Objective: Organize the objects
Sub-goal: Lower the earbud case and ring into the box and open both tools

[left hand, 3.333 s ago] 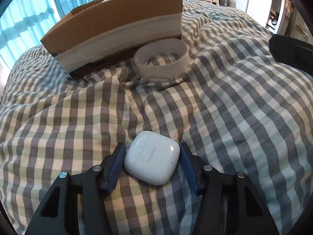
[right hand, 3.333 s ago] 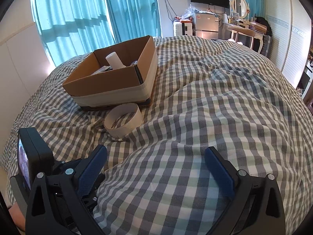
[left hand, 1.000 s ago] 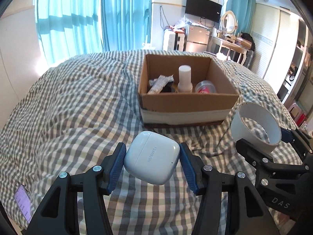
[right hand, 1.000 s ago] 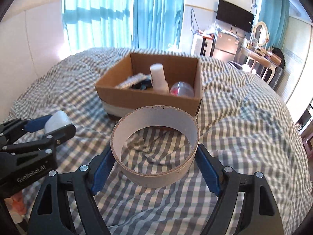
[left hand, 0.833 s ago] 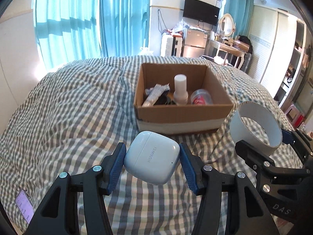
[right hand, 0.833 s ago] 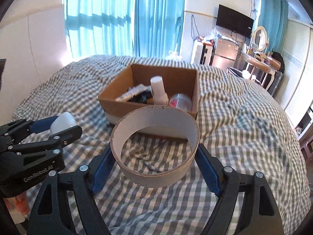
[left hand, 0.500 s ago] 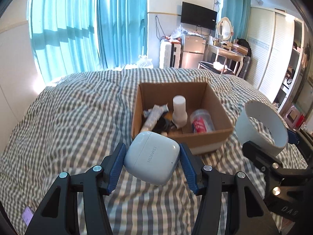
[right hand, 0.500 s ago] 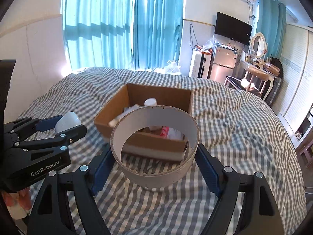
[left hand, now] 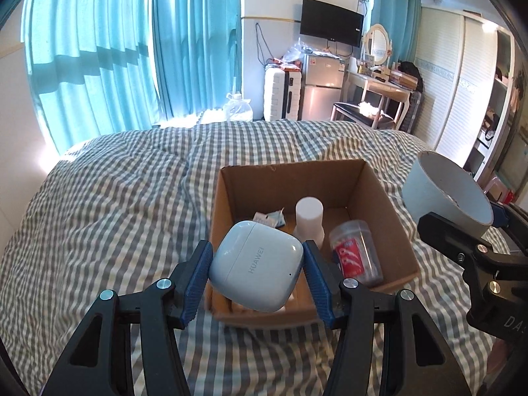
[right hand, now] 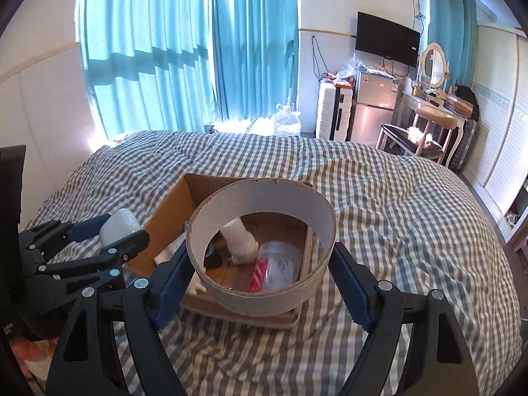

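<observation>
Earbud case (left hand: 256, 269) — clamped in left hand-held gripper (left hand: 257, 277) | above cardboard box (left hand: 399, 227)

Each claw (left hand: 256, 279) (right hand: 260, 272) had black skeletal arms with silver screws, ribbed blue pads (left hand: 197, 279), and white lettering.

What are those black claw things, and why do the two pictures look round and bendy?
They are grippers, each held in a person's hand. A tiny wide-eyed camera sits on each one, so each picture looks out along its two fingers. The left gripper squeezes a white earbuds case. The right gripper squeezes a white cardboard ring. Both hang over a cardboard box on a checked bed cover. Inside the box stand a white bottle and a clear jar.
</observation>
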A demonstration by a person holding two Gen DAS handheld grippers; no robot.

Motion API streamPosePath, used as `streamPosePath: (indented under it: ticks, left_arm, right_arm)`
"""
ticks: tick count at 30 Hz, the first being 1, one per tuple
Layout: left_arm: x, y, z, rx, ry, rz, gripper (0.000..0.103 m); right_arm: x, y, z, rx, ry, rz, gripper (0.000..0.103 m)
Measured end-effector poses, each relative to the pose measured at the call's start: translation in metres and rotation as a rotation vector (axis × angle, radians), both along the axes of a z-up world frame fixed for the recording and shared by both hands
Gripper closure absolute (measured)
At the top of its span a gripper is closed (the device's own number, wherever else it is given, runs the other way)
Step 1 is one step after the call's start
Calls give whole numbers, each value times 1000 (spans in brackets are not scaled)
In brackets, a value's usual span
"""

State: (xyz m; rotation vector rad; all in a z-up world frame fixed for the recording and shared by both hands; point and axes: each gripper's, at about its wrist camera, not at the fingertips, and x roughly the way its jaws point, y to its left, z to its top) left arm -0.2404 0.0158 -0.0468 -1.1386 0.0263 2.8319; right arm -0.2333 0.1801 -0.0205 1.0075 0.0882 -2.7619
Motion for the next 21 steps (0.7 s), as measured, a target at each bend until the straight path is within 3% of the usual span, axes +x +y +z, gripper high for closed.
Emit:
streamPosePath:
  ticks: [13,21]
  left_arm:
    - [-67,10,-48,9,-68,-53,46]
    - [-85,8,-68,27,-98,-93,46]
  right_arm:
    - [-93,-4,-39,21,-78,14,23]
    - [-129,-8,-63,42,-104,22,22]
